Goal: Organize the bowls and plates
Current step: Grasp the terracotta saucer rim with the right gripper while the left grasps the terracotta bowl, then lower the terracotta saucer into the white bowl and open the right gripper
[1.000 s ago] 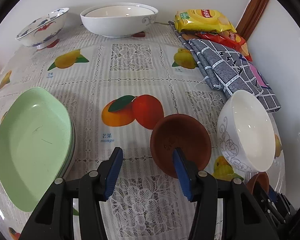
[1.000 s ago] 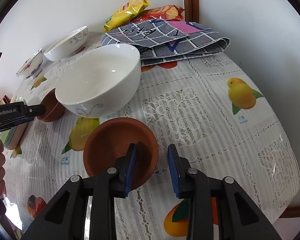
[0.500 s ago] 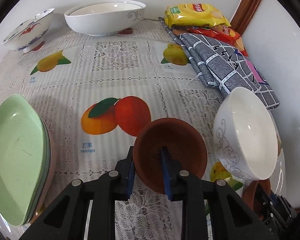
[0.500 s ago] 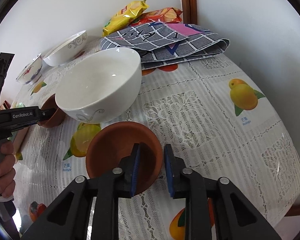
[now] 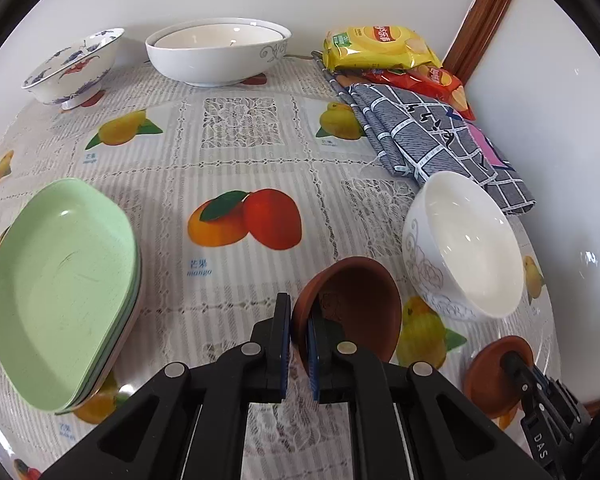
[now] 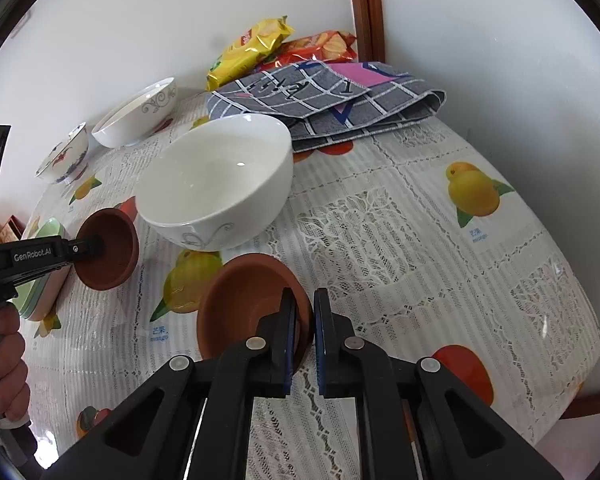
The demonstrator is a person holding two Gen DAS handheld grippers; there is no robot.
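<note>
Both claws pinch saucer rims: left claw (image 5: 298,350) on its saucer (image 5: 352,304), right claw (image 6: 303,334) on its saucer (image 6: 248,304). I'd lift level, then nest them.

Table (image 5: 260,152) had a fruit-print lace cloth; on it sat green plates (image 5: 60,288), white bowls (image 5: 216,54) (image 5: 464,248), patterned bowl (image 5: 72,68), folded grey cloth (image 5: 428,136), snack bags (image 5: 376,46)
</note>
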